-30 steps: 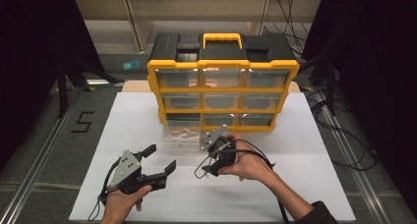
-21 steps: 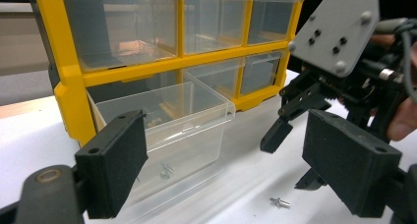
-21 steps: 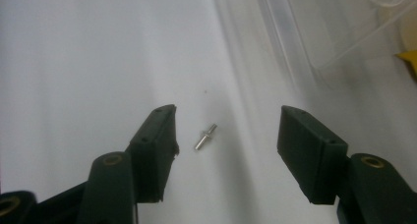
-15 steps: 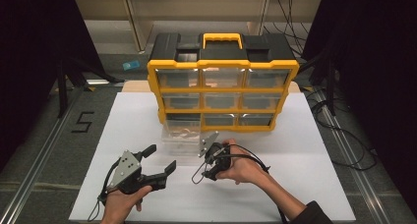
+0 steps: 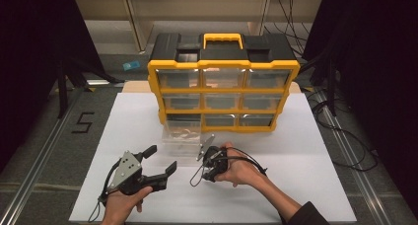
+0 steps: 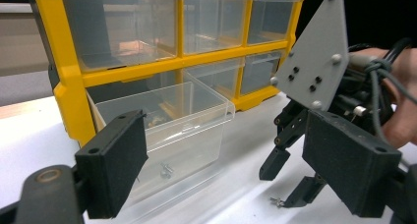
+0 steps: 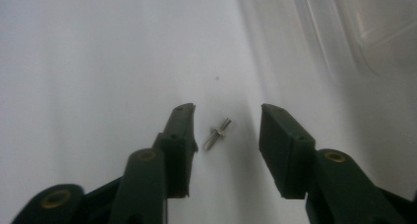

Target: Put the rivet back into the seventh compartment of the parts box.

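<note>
A tiny metal screw (image 7: 218, 133) lies on the white table between the jaws of my right gripper (image 7: 226, 135). Those jaws point down at it and have just been closing; a gap remains on each side and they do not touch it. The left gripper view shows the right gripper (image 6: 287, 184) from the side, with the screw (image 6: 277, 201) at its tips. In the high view the right gripper (image 5: 209, 167) is just in front of a clear plastic drawer (image 5: 182, 136). My left gripper (image 5: 161, 159) is held open to its left with nothing between its jaws.
A yellow and black drawer organizer (image 5: 224, 82) stands at the back of the white table (image 5: 305, 151). The clear drawer (image 6: 167, 121) is out of its bottom-left slot and holds small screws (image 6: 165, 170). A cable trails from each gripper.
The right hand has shifted left and lowered its gripper toward the table in front of the drawer. The left hand has stayed put.
</note>
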### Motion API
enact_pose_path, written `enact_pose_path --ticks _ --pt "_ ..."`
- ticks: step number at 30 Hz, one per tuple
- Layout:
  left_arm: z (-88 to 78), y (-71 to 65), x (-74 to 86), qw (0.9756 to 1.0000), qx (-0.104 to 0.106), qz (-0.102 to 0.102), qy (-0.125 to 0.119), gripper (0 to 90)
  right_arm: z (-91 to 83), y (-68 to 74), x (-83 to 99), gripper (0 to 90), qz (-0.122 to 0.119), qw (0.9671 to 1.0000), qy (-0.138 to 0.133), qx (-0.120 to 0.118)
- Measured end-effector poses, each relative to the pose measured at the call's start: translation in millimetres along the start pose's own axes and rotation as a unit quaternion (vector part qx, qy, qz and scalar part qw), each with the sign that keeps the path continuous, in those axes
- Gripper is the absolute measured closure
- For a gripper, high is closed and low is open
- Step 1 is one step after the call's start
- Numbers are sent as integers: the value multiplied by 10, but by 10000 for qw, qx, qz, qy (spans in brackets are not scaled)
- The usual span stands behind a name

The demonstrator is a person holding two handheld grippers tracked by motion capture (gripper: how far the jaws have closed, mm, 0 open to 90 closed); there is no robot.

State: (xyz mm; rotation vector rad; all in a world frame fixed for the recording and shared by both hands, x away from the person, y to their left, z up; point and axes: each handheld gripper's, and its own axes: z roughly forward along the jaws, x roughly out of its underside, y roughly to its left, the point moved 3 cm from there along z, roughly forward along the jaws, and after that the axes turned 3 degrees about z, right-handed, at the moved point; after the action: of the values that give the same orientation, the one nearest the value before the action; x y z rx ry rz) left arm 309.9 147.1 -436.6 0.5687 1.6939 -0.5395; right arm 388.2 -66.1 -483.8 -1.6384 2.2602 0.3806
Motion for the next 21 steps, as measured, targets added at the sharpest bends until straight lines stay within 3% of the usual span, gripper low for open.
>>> enact_pose_path --ticks 6,10,12,16,18,21 --pt "1 0 2 10000 -2 0 9 167 68 -37 52 723 -163 9996 240 -68" --pt "3 -3 1 10000 -3 -2 5 167 79 -57 53 803 -355 9991 220 -79" --pt "3 -4 2 10000 -4 -5 5 167 81 -30 58 820 -217 9994 258 -32" --pt "1 -2 0 10000 -6 4 3 167 88 -44 48 821 -465 9988 161 -32" --pt "0 -2 0 10000 -7 6 5 167 79 -19 54 821 -318 9991 281 7" --pt "0 -2 -2 10000 -6 7 -2 167 86 -33 49 821 -457 9988 185 -8"
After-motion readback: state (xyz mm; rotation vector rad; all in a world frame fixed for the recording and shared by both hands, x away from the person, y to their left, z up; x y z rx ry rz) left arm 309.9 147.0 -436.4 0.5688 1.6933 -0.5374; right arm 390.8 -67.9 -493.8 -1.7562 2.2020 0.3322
